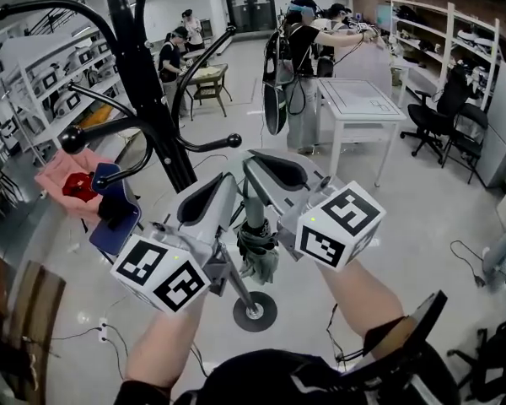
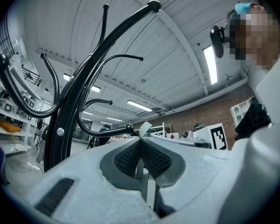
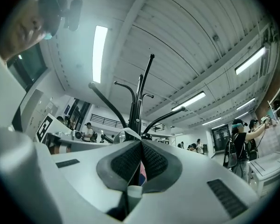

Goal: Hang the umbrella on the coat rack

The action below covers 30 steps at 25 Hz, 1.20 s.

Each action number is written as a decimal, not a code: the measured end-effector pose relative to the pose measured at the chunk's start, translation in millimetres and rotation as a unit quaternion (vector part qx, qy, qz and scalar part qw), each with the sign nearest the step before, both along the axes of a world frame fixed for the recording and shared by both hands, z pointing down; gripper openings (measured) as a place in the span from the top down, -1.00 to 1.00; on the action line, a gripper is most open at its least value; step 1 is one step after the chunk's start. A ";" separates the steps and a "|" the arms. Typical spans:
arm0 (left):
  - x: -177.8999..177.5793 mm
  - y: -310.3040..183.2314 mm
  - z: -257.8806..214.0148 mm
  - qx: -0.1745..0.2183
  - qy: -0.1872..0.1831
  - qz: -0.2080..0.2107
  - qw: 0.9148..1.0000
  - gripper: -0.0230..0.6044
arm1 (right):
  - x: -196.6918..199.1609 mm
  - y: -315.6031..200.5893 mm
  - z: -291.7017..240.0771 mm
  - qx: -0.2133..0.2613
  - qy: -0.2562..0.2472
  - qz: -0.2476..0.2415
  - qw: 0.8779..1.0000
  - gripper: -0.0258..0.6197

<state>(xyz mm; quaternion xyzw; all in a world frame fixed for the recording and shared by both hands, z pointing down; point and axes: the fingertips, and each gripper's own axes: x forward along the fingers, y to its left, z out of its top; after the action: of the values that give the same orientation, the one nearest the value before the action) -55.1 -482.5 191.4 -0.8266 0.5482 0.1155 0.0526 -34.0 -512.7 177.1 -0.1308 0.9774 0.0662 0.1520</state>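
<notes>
Folded umbrella (image 1: 259, 260) dangles mid-frame from the right gripper (image 3: 140, 146), which is clamped on its handle, with the left gripper (image 2: 140, 141) closed just beside it, so I reckon a slip or a bump on the coat rack (image 1: 156, 116) at upper left drops it.

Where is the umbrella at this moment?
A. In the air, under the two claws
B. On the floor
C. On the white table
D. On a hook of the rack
A: the folded umbrella hangs under the left claw and the right claw, beside the rack and on none of its hooks.
</notes>
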 end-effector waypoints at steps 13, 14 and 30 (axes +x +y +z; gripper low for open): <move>-3.7 -19.5 -9.4 0.002 -0.010 -0.035 0.999 0.89 | -3.6 -26.3 -9.1 -0.010 -0.011 -0.004 1.000 0.90; -2.3 -21.8 -8.4 0.000 -0.009 -0.035 0.999 0.89 | -1.8 -29.4 -8.4 -0.014 -0.012 -0.003 1.000 0.90; -11.8 -32.6 -14.0 -0.002 0.008 -0.049 0.999 0.89 | -21.9 -50.0 -12.2 -0.016 -0.023 -0.037 0.999 0.90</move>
<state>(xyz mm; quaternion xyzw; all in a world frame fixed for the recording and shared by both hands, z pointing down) -66.9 -515.1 177.5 -0.7977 0.5890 0.1182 0.0527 -55.9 -562.7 164.9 -0.0987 0.9787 0.0421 0.1747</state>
